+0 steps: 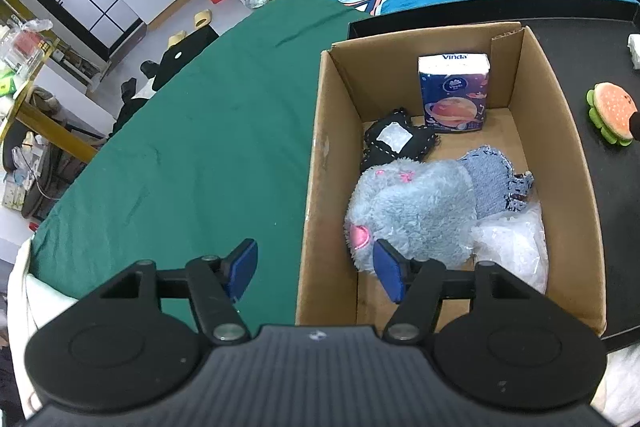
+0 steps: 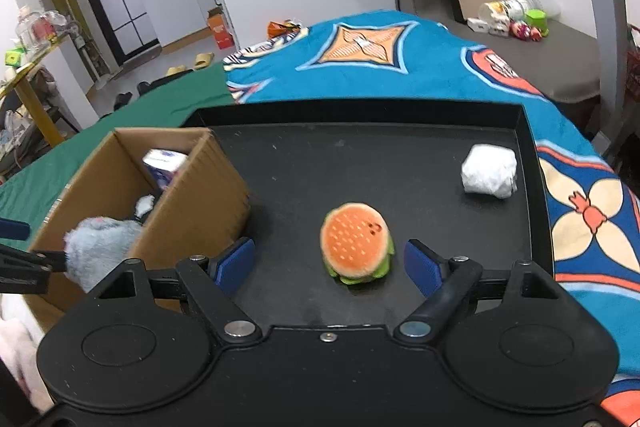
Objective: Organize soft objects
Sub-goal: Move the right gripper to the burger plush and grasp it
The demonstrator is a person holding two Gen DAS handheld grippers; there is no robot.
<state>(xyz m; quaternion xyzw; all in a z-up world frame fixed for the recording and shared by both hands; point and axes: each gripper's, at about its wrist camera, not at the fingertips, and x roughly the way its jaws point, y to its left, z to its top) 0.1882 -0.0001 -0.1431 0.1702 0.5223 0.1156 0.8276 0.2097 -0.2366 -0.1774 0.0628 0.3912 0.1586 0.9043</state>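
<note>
A cardboard box (image 1: 332,155) holds a grey plush toy (image 1: 416,211), a tissue pack (image 1: 454,91), a black fabric piece (image 1: 396,141), a denim piece (image 1: 492,183) and a white plastic bag (image 1: 516,247). My left gripper (image 1: 316,271) is open and straddles the box's left wall, one finger inside by the plush and nothing gripped. In the right wrist view a burger plush (image 2: 356,241) lies on the black tray (image 2: 360,155). My right gripper (image 2: 329,266) is open just short of it, one pad on either side, not touching. The burger plush (image 1: 612,111) also shows right of the box.
A white wrapped bundle (image 2: 488,171) lies at the tray's far right. The box (image 2: 200,203) stands on the tray's left part, next to a green cloth (image 1: 200,131). A blue patterned blanket (image 2: 400,67) covers the surface beyond the tray. The tray has a raised rim.
</note>
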